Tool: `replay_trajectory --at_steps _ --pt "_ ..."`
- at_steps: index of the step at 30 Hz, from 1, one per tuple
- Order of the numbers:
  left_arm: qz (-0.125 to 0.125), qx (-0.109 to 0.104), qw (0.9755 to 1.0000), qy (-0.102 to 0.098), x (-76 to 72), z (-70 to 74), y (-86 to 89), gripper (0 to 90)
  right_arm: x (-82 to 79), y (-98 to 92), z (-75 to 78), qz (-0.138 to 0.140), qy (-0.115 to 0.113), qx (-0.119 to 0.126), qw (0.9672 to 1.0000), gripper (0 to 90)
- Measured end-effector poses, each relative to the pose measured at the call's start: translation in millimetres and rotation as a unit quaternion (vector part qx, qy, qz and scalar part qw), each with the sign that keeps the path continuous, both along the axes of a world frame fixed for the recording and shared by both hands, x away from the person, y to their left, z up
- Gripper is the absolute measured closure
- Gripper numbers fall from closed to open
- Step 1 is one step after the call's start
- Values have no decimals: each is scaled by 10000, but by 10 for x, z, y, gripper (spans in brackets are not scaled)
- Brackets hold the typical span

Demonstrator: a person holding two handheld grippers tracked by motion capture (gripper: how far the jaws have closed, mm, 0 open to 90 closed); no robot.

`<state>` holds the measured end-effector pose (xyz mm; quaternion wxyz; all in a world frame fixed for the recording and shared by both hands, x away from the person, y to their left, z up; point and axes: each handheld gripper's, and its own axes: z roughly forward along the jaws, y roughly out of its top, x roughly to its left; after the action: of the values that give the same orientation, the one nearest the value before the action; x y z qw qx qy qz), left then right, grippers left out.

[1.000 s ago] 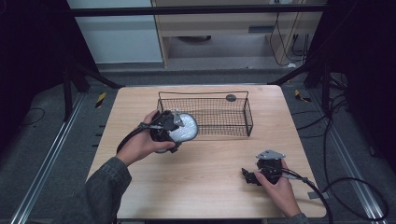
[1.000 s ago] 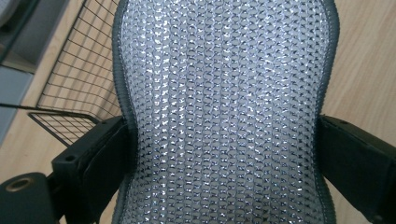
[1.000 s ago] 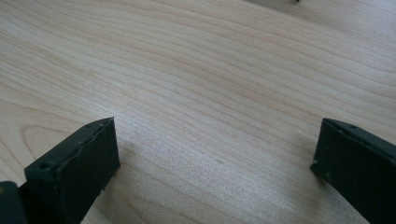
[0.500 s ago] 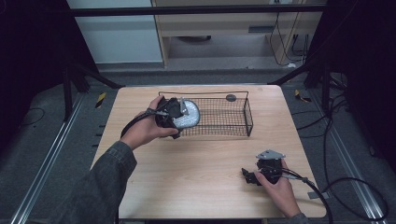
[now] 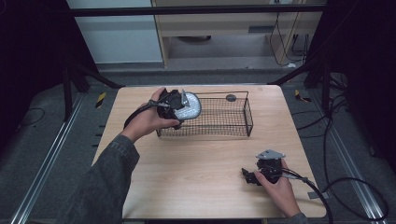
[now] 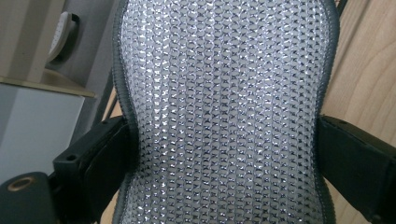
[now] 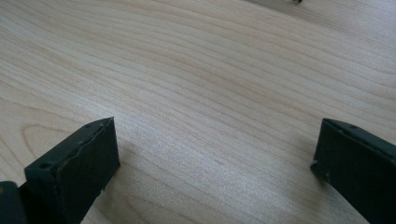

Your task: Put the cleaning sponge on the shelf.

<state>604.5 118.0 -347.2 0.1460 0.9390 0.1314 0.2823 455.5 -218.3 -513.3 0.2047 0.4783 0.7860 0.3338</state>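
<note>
Left gripper view: the left hand-held gripper has its 2 black jaws pressed against the narrow waist of a silver mesh pad, 1 jaw on each grey-trimmed edge, so the pad is clamped between them. The pad rises up the middle of the picture, with pale wood to its right and a wall and shelf to its left.

In the high view the left hand-held gripper is held in the person's left hand at the left end of a black wire basket. The pad stands tilted over the basket's left rim, above the basket floor rather than lying on it; I cannot tell whether it touches the wire. The basket sits on the far half of the desk. A small dark disc lies on the desk just behind the basket's far side.

The right hand-held gripper rests low at the near right part of the desk, held in the right hand, well apart from the basket. In the right gripper view its jaws stand wide apart with nothing but bare wood between them, and it grips nothing.
</note>
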Motion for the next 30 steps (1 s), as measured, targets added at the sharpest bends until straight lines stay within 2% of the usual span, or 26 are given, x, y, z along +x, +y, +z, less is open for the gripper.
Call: replay_trajectory --at_steps 8,12,14,30 --pt "-58 14 9999 -100 83 3 -2 63 7 -1 0 21 -7 -4 10000 4" --pt "-70 60 9999 -119 146 -56 -14 63 12 0 0 28 -10 -11 10000 4" --pt "-82 160 9997 -141 181 -99 -18 63 13 0 1 28 -7 -12 10000 4" --pt "-113 239 9995 -160 288 -213 -64 63 21 1 -1 41 -18 -10 10000 4"
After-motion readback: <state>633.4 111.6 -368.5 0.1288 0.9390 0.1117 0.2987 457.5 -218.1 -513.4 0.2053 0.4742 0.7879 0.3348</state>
